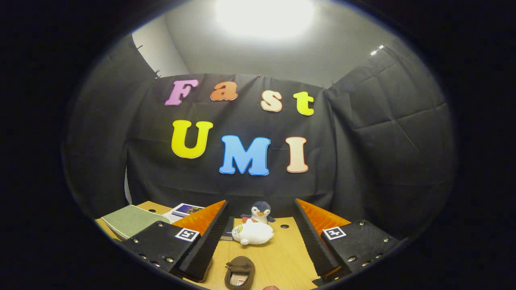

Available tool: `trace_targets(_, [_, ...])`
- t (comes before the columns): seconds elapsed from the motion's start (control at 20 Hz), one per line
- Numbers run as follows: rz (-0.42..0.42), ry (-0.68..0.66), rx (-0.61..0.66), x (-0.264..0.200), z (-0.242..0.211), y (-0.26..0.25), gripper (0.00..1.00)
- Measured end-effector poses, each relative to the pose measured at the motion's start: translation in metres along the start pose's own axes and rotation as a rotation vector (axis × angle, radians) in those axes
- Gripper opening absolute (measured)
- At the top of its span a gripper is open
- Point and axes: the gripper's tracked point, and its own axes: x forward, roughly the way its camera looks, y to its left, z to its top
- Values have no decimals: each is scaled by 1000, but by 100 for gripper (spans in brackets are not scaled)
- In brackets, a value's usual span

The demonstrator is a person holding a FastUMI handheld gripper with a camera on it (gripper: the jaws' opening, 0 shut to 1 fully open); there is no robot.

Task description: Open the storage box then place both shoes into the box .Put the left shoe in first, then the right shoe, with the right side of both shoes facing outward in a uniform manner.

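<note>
My gripper (260, 237) is open, its two fingers spread wide above a wooden table (282, 253) with nothing between them. A small brown shoe (240, 273) lies on the table between the fingers, close in, its opening facing up and something pale inside. Part of a reddish-brown rounded thing (271, 287) peeks in just right of the shoe; I cannot tell what it is.
A white plush toy (252, 233) and a penguin plush (260, 212) sit at the table's far edge, beyond the fingers. A green notebook (131, 220) and a printed booklet (185, 210) lie beyond the left finger. Black cloth walls close in the booth.
</note>
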Motion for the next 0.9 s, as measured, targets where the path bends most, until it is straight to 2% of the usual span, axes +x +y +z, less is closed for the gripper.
trace_targets(0.2, [36, 0, -38, -1, -3, 15, 96])
trace_targets(0.6, [84, 11, -2, -2, -11, 37, 96])
trace_targets(0.9, [163, 73, 108, 5, -44, 80, 96])
